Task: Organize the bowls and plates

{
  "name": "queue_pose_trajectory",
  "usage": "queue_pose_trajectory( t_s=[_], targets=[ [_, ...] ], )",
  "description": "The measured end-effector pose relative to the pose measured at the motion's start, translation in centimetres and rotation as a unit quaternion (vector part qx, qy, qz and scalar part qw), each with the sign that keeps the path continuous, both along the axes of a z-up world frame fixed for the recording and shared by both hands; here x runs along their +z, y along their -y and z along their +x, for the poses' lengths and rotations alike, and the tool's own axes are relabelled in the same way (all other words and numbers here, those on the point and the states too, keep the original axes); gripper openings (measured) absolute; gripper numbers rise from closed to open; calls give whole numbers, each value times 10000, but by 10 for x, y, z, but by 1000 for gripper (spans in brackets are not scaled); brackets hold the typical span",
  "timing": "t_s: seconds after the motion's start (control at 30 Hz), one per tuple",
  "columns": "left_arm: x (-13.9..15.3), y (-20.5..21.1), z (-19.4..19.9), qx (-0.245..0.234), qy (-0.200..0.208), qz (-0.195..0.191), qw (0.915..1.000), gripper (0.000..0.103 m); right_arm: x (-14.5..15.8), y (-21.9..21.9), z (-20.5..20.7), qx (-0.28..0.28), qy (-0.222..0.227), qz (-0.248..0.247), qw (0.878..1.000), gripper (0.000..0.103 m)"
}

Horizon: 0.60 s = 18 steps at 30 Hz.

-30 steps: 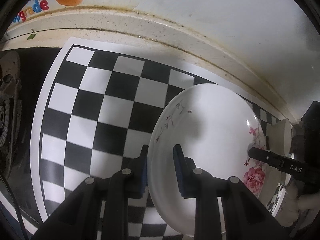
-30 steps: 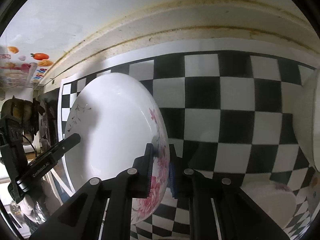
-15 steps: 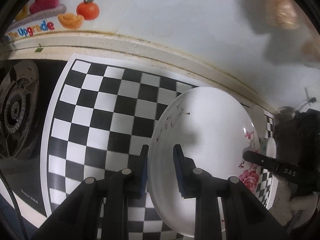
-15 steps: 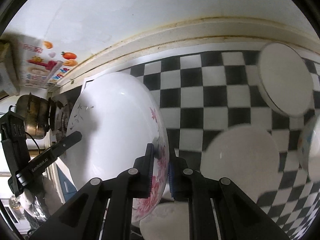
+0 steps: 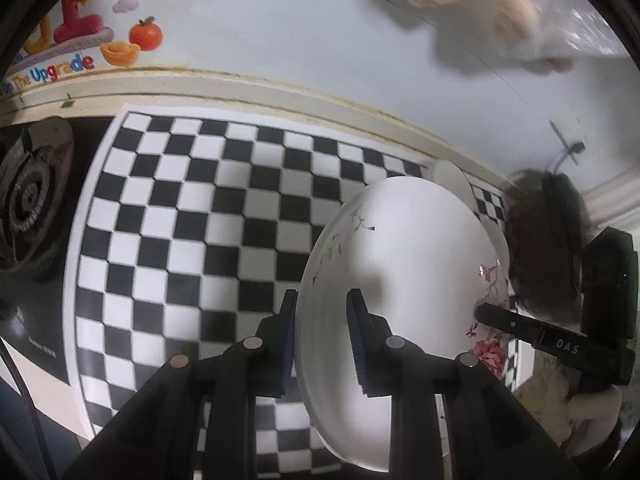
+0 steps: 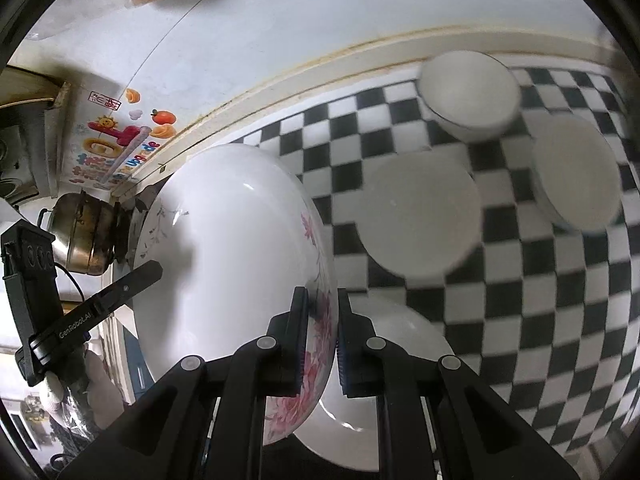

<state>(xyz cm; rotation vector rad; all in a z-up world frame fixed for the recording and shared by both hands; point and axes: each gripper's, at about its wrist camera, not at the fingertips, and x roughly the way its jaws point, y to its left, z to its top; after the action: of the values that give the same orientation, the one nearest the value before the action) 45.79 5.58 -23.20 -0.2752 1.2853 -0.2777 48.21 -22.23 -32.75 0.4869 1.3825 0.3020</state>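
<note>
Both grippers pinch opposite rims of one floral plate (image 5: 400, 280): left gripper (image 5: 322, 334) and right gripper (image 6: 322, 338), fingers clamped on it, clear above the checkered table (image 5: 192, 216). Advice: keep the plate level, then lower it onto the white plate (image 6: 418, 220) to the right.

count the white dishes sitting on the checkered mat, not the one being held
4 in the right wrist view: a bowl at the back by the wall, one at the right, one in the middle, and a plate under the right gripper. More may be hidden behind the held plate.
</note>
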Motion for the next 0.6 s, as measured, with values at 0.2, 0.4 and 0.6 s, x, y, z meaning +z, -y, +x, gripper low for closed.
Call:
queue_pose_trajectory(
  t_s=[0.2,0.4,0.6],
  targets=[
    [-23,22,-32,-280,-253,-46,9993,21,-16,26,-50,-196,-149,17,9997,14],
    [-57,43,-55,-530,-616,60,9967,21,-55,40,-88,-337,-504,9,9982,14],
    [-83,56,-66,-683,-913,114,9934,21,-88,55,-110,-449,-740,-11,9962,14]
  ],
)
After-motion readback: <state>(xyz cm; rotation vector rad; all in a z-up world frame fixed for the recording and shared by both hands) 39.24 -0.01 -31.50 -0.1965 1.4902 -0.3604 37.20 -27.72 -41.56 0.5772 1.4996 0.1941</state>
